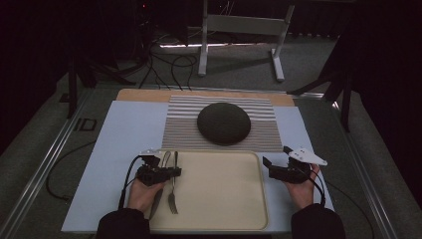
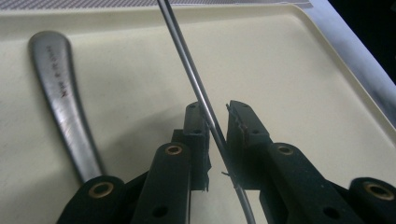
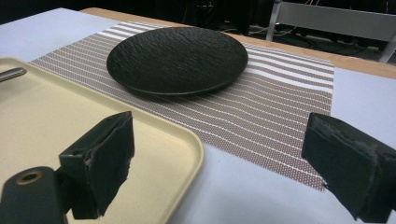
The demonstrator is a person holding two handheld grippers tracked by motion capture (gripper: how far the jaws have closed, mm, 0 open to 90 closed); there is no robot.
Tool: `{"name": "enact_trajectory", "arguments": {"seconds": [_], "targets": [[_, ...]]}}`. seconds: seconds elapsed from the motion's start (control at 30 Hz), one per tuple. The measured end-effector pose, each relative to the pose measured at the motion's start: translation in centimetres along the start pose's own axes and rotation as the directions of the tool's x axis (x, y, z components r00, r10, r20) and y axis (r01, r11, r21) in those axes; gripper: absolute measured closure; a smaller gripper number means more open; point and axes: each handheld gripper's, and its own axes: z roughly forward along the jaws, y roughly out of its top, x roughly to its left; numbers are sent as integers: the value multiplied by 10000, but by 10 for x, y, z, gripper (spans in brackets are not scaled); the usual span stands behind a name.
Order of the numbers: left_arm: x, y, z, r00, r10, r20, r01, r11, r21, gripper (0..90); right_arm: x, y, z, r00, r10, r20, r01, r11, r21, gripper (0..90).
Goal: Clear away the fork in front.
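A slim metal fork [image 1: 172, 196] lies along the left side of a cream tray [image 1: 224, 199], tines toward me. Its thin handle [image 2: 187, 60] runs between the jaws of my left gripper [image 2: 217, 114], resting against the left pad, with a small gap to the right pad. In the high view the left gripper [image 1: 175, 172] sits over the tray's left edge. A second piece of cutlery with a flat handle [image 2: 60, 93] lies beside it on the tray. My right gripper [image 3: 219, 154] stands wide open and empty at the tray's right rim [image 3: 187, 144]; the high view places it [image 1: 276, 157] there too.
A dark round plate [image 1: 223, 123] rests upside down on a striped placemat [image 1: 179, 124] beyond the tray, also seen ahead of the right gripper [image 3: 177, 58]. A pale blue sheet [image 1: 124, 144] covers the table. Cables and a white stand [image 1: 239, 30] are on the floor behind.
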Motion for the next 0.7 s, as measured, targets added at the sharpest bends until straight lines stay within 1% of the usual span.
{"name": "enact_trajectory", "arguments": {"seconds": [0.03, 0.13, 0.27, 0.33, 0.43, 0.5, 0.53, 0.57, 0.6, 0.63, 0.7], "targets": [[1, -1, -1, 9999, -21, -122, 21, 10000, -14, 776, 1, 0, 0, 10000, -3, 7, 3, 10000, 5, 95], [1, -2, -2, 9998, -10, -212, 9, 10000, -51, 771, 1, 0, 0, 10000, 6, -5, -6, 10000, -15, 95], [0, -3, 0, 9992, 77, -381, -71, 9998, 174, 765, 0, 0, -1, 10000, 50, 32, -50, 10000, -28, 95], [0, -3, 0, 9991, 98, -404, -91, 9998, 190, 762, 0, 0, -1, 10000, 44, 25, -44, 10000, -35, 95], [0, -3, 0, 9972, 128, -736, -114, 9998, 192, 754, 0, 0, -1, 10000, 37, 23, -37, 10000, -40, 95], [0, -3, 0, 9962, 152, -855, -137, 9997, 184, 726, 0, 0, -1, 10000, 50, 20, -50, 10000, -47, 95], [0, -3, -1, 9953, 144, -962, -129, 9998, 157, 702, 0, 0, -1, 10000, 58, 19, -58, 10000, -44, 95], [0, -3, -1, 9950, 150, -982, -141, 9999, 100, 670, 0, 0, -1, 10000, 49, 17, -49, 10000, -48, 95], [0, -3, -2, 9952, 113, -974, -110, 9999, 33, 659, 0, 0, -1, 10000, 47, 22, -47, 10000, -56, 95], [0, -3, -3, 9939, 80, -1100, -87, 9999, -58, 633, 0, 1, -1, 10000, 41, 23, -40, 10000, -61, 95], [1, -2, -5, 9931, 19, -1177, -50, 9996, -267, 572, 0, 1, -1, 10000, 32, 21, -32, 10000, -87, 95]]}}
